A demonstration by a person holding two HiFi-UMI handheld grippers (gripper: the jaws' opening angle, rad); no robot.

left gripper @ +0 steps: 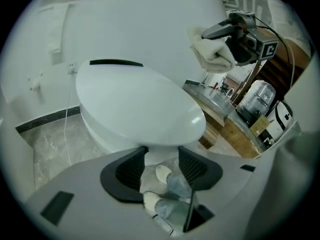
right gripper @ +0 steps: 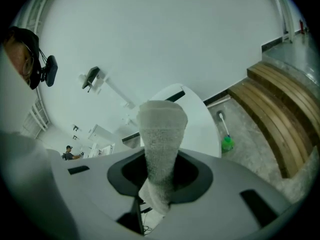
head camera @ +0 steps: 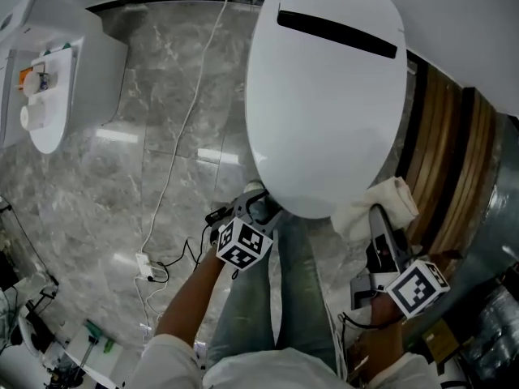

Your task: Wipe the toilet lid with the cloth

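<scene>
Right gripper (right gripper: 160, 171) pinches the cloth (right gripper: 161, 134) beside the closed toilet lid (head camera: 324, 96).

Nearest, the left gripper (left gripper: 161, 166) has its jaws spread with nothing between them, sitting at the lid's 6 o'clock rim above the person's jeans (head camera: 296, 298). The right gripper's jaws are clamped on the rolled white cloth, which is held at the lid's 5 o'clock edge and, in the left gripper view, raised clear of it. Farther out, a white cable (head camera: 182, 128) runs over the marble floor (head camera: 97, 193) at 9 o'clock.

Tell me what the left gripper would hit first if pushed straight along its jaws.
Most likely the front edge of the toilet lid. The left gripper, jaws open and empty, points right at it, though depth is unclear.
</scene>
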